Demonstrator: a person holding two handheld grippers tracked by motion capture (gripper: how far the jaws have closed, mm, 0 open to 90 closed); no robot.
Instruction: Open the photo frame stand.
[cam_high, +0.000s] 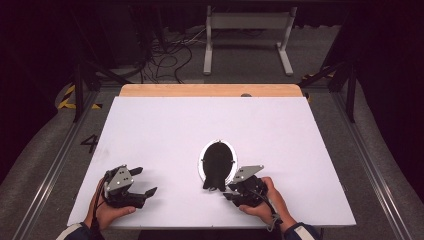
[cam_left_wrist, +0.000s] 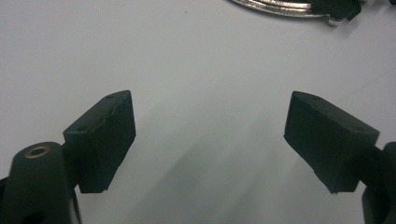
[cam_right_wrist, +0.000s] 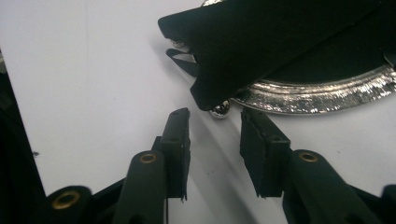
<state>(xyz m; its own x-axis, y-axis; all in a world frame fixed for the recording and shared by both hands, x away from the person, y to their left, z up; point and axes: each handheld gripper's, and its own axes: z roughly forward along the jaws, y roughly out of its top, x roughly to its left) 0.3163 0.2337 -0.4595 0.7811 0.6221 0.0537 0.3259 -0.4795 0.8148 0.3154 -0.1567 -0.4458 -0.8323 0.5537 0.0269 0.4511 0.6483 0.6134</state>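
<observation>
On the near left part of the white table (cam_high: 165, 125), we are holding the left gripper (cam_high: 146, 181) in our left hand (cam_high: 107, 210), its jaws standing wide apart with nothing between them; in the left gripper view the two black pads (cam_left_wrist: 105, 140) are hovering over bare white surface, and a silver rim is showing well ahead of them, toward the top right. Moving rightward, the black pouch (cam_high: 218, 162) is lying on an oval silver tray (cam_high: 201, 165) near the middle of the table, well to the right of the left gripper and just ahead and to the left of the right gripper (cam_high: 231, 192). A dark flap of the pouch is hanging over the near edge of the tray. In the right gripper view the pouch (cam_right_wrist: 280, 42) is sitting just beyond the pad tips, its lower corner and a small silver bead (cam_right_wrist: 220, 109) lying right ahead of the gap, while the tray rim (cam_right_wrist: 317, 95) is curving off to the right of the jaws. We are keeping the right gripper in our right hand (cam_high: 267, 200) with its jaws partly parted, a narrow gap, and nothing is being pinched between the pads (cam_right_wrist: 176, 144).
</observation>
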